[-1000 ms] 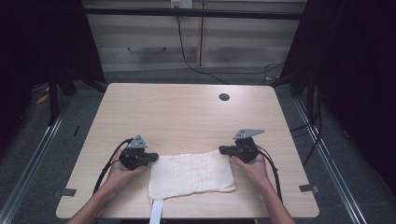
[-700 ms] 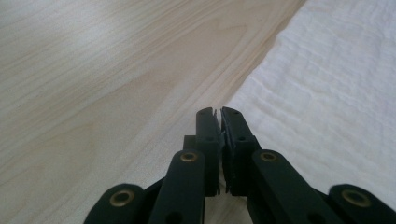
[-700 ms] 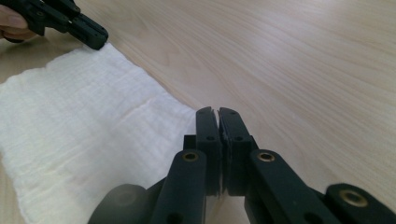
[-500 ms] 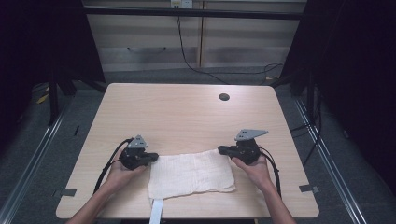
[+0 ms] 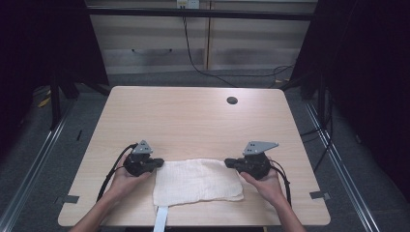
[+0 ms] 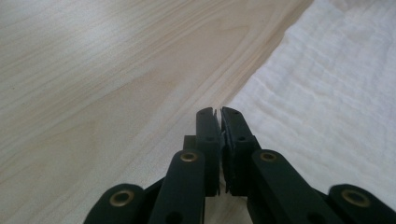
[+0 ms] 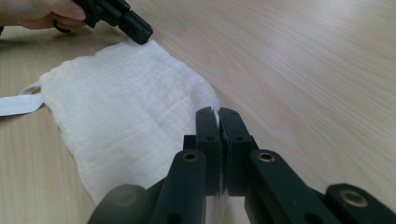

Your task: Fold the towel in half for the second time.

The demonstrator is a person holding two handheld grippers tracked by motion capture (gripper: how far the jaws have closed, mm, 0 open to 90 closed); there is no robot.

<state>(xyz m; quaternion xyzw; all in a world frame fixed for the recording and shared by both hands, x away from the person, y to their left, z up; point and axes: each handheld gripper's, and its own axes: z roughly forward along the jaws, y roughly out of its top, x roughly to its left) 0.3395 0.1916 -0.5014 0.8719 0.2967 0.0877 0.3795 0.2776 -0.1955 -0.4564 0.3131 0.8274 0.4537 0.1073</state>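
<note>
At lower centre, cloth: your left gripper and right gripper each pinch a far corner, jaws closed, probably ready to fold it.

Lab recording bay — bare wooden table on grey carpet; black curtains; floor rails; loose cables.
</note>
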